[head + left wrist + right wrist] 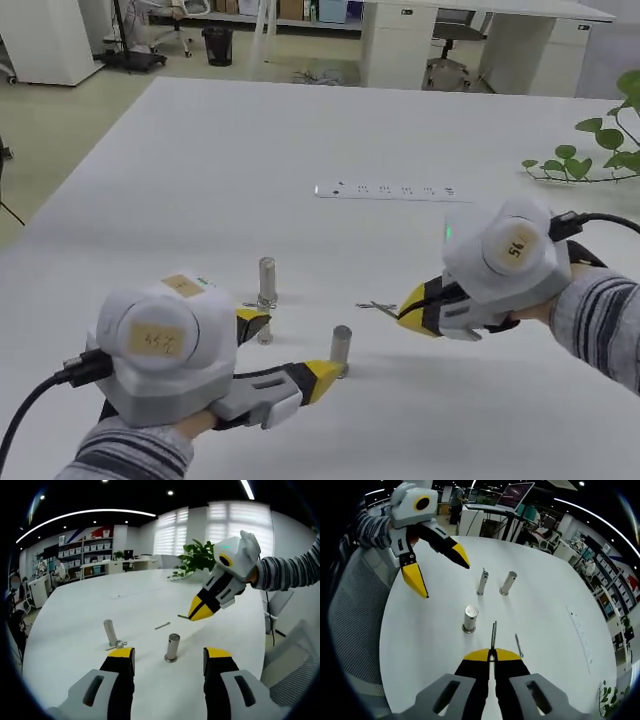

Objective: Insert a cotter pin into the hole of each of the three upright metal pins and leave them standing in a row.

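Three upright metal pins stand on the white table [200, 180]: a far pin [267, 280], a near pin [341, 350] and a third pin [263, 334] half hidden behind my left gripper's upper jaw. In the right gripper view the third pin [482, 582] seems to carry something small through its top. My left gripper [288, 350] is open, with the near pin [172, 647] just ahead between its jaws. My right gripper [492, 654] is shut on a thin cotter pin [493, 632], pointing at the near pin [470, 619]. A loose cotter pin [518, 645] lies beside it.
A white power strip [385, 190] lies across the table's middle, beyond the pins. Green plant leaves [600, 150] reach in at the right edge. Desks and chairs stand on the floor past the table's far edge.
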A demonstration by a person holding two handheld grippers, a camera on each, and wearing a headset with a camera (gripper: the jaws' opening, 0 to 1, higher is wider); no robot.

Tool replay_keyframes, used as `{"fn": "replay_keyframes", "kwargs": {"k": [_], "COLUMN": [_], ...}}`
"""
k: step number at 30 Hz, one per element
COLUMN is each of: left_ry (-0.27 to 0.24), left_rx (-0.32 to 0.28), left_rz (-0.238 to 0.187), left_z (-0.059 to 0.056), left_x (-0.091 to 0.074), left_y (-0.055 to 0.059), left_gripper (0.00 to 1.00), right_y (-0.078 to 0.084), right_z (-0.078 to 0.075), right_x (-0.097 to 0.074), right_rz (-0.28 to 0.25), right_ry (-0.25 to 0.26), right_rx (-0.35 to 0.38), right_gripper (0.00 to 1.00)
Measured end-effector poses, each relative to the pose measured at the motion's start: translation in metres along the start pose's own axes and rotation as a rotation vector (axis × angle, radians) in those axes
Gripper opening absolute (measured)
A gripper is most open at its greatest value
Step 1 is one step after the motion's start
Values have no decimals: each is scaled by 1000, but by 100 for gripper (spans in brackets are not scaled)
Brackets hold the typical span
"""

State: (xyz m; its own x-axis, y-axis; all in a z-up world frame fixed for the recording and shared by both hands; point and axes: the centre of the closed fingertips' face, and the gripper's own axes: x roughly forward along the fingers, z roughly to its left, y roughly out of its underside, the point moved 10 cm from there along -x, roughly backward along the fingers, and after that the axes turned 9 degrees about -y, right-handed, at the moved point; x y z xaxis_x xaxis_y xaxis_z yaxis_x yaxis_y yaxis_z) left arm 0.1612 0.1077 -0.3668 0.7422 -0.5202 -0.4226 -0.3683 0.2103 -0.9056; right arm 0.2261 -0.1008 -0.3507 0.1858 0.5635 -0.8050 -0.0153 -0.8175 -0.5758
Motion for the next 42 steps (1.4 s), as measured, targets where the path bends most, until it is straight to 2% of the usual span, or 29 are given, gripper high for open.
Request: {"fn": "replay_keyframes", "kwargs": {"k": [2,9,19,23,28,30,38,42], "left_ry": [11,64,124,144,159,170,183,182], "left_rx": [-12,-76,-197,-271,-321,-362,-387,-393], "left_rz": [1,3,25,19,15,5,4,6], "left_z": [-2,-11,-20,-22,-23,-24,-25,-25], "left_x": [0,-1,-1,0,0,-1,-2,-3], "left_y": [-1,-3,-2,-2,-2,-2,-1,-1], "left_gripper": [49,38,27,22,16,13,4,3], "right_y": [-2,-11,-24,-29,-33,-34,-38,-39], "right_z": [3,21,38,42,46,48,51,52], "right_x": [0,0,0,-1,-2,-3,-3,-4], "right_rz": [-8,-25,-60,-65,-73,-70,-74,-73], "right_ry": [-6,-24,-71,-80,-88,-90,-94,-94], "right_rx": [-17,-160,-215,-250,-282,-297,-323,-330], "right_gripper": [0,0,0,0,0,0,0,0]}}
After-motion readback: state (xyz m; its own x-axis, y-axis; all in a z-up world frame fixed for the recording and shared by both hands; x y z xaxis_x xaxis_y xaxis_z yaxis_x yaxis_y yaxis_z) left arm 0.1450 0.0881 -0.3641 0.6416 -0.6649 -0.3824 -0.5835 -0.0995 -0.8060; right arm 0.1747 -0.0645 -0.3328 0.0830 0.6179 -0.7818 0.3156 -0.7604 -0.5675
